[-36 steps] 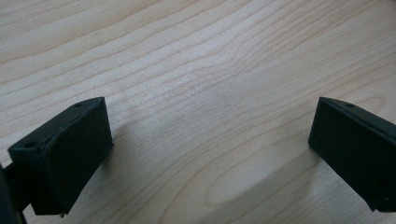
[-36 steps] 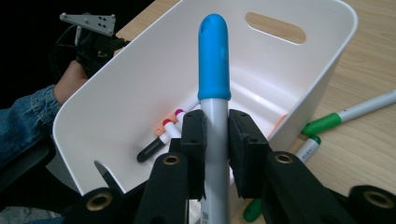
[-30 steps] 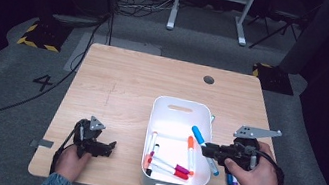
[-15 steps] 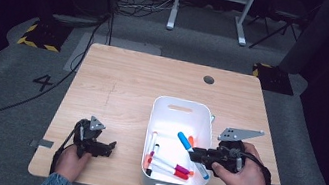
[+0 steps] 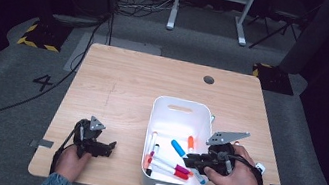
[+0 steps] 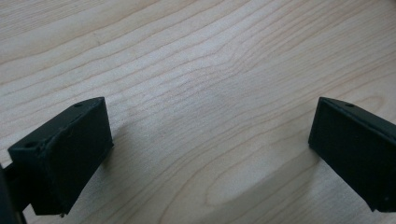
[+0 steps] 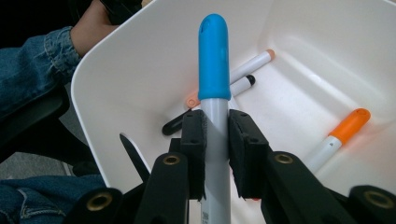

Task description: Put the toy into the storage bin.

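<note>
Marker (image 7: 214,70) with blue cap sits clamped in my right jaws (image 7: 215,140) over the white bin (image 5: 183,106); next I release. Left jaws (image 6: 205,140) gape wide, idle on counter (image 5: 124,80).

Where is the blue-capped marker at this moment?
The blue-capped marker is clamped in the right tongs, over the white bin at the table's right side.

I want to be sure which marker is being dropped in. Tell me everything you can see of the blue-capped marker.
The blue-capped marker has a rounded, matte sky-blue cap over a light grey, plastic-looking barrel with small print low down. The right hand-held gripper is shut on the barrel just below the cap, one black pad on each side. In the high view it hangs over the white bin, cap pointing toward the bin's middle, above the markers lying inside. Whether it touches them I cannot tell.
</note>
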Demonstrator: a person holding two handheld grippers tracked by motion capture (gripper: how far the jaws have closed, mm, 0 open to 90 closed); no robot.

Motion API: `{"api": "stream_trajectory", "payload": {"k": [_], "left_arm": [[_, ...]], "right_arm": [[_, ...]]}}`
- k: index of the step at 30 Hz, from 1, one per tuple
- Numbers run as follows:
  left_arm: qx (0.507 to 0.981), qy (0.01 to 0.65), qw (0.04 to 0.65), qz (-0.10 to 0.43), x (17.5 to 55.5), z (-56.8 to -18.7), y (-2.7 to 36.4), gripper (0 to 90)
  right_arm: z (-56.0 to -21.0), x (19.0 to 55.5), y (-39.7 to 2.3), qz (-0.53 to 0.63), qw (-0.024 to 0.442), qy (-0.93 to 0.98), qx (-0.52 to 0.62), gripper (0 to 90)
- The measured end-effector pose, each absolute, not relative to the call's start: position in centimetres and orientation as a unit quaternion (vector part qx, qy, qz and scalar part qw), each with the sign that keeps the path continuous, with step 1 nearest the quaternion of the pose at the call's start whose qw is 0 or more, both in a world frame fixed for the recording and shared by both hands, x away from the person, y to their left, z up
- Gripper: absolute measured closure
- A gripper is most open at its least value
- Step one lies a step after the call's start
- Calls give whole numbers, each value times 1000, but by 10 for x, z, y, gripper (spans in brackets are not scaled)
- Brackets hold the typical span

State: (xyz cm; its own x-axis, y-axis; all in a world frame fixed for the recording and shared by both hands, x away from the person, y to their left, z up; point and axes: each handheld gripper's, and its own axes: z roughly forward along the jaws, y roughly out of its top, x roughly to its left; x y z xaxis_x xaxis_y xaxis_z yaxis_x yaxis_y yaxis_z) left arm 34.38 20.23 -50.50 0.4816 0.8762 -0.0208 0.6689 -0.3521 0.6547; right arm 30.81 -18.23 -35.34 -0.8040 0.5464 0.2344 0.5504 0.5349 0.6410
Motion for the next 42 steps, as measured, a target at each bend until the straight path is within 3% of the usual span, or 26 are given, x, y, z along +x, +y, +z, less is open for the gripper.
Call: {"api": "stream_trajectory", "payload": {"k": [12,16,26,38,42], "left_arm": [[805,480,306,169,344,-505,202,0],[805,480,306,169,344,-505,202,0],[805,479,305,168,344,-505,203,0],[806,479,305,169,344,-505,203,0],[806,479,305,169,344,-505,203,0]], "right_arm": [[-368,306,-169,-321,5,-895,-309,771],[-367,306,-169,-361,12,-883,-300,530],[-346,315,-213,-420,-34,-840,-341,536],[-358,336,-251,-407,-68,-816,-404,544],[-369,346,-255,-428,-38,-801,-418,536]]}}
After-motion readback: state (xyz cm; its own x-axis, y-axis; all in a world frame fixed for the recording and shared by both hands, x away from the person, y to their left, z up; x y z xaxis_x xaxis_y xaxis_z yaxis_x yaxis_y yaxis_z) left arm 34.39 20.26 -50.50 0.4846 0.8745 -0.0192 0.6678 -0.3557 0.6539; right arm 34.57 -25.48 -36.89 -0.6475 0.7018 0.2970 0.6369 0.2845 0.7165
